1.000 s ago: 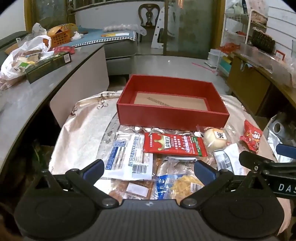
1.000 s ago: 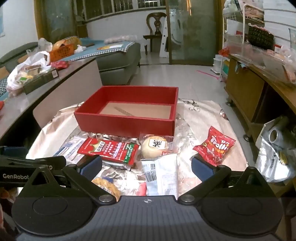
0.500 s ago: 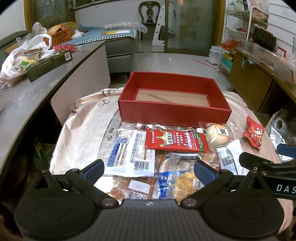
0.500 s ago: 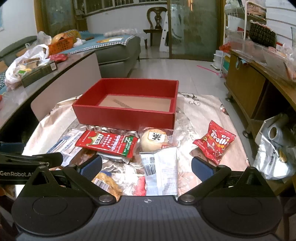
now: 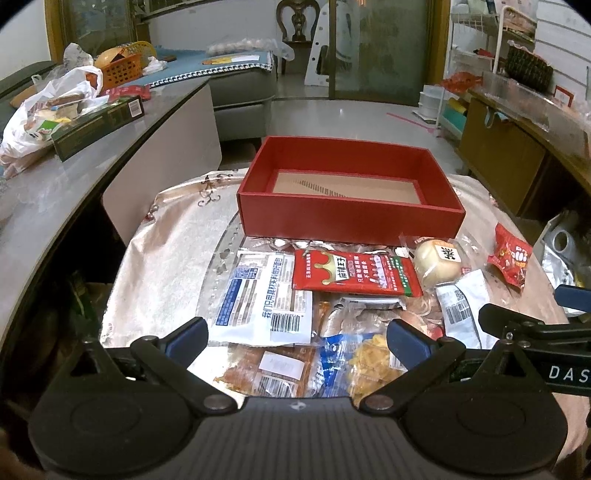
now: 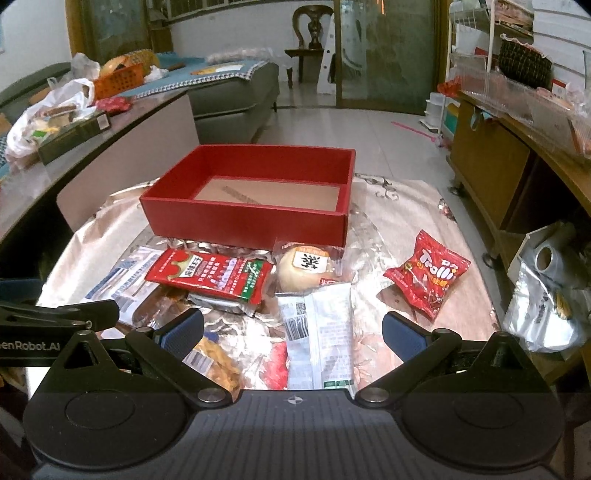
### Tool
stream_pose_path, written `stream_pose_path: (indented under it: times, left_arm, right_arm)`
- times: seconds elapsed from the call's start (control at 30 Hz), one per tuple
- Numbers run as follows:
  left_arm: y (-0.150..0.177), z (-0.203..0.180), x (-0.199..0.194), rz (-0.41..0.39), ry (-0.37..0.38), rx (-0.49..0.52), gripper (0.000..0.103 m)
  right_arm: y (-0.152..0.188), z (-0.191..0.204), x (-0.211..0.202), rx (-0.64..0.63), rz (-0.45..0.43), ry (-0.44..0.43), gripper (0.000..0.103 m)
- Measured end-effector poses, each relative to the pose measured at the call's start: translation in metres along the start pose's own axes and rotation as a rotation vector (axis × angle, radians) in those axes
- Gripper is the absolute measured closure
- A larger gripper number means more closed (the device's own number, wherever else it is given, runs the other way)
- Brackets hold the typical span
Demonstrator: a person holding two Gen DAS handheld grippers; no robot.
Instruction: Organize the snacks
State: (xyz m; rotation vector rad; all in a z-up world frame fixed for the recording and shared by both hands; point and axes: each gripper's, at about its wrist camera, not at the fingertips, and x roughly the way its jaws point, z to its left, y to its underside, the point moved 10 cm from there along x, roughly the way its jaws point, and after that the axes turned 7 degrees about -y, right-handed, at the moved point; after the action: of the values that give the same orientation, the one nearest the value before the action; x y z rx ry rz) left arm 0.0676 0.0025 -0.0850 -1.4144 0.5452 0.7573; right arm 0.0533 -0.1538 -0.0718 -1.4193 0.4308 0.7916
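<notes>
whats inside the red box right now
No snacks: only the red box's bare brown cardboard floor shows. The near wall hides the floor strip just behind it.

Grey sofa point(image 5: 240, 88), wooden chair point(image 6: 313, 22), cabinet point(image 6: 491, 162)

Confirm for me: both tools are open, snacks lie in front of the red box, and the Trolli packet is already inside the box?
Not quite. The Trolli packet lies on the tablecloth to the right of the red box, which holds nothing, as the right wrist view shows. Both the left tool and right tool are open, with snacks in front of the box.
</notes>
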Motion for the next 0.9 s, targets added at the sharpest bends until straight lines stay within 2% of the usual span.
stream_pose_path:
  times: [0.9]
  left_arm:
    - [0.0073, 0.0023, 0.0033, 0.025, -0.008, 0.011, 0.005]
  right_arm:
    - [0.0086, 0.0025, 0.0081, -0.013, 0.051, 0.003, 0.000]
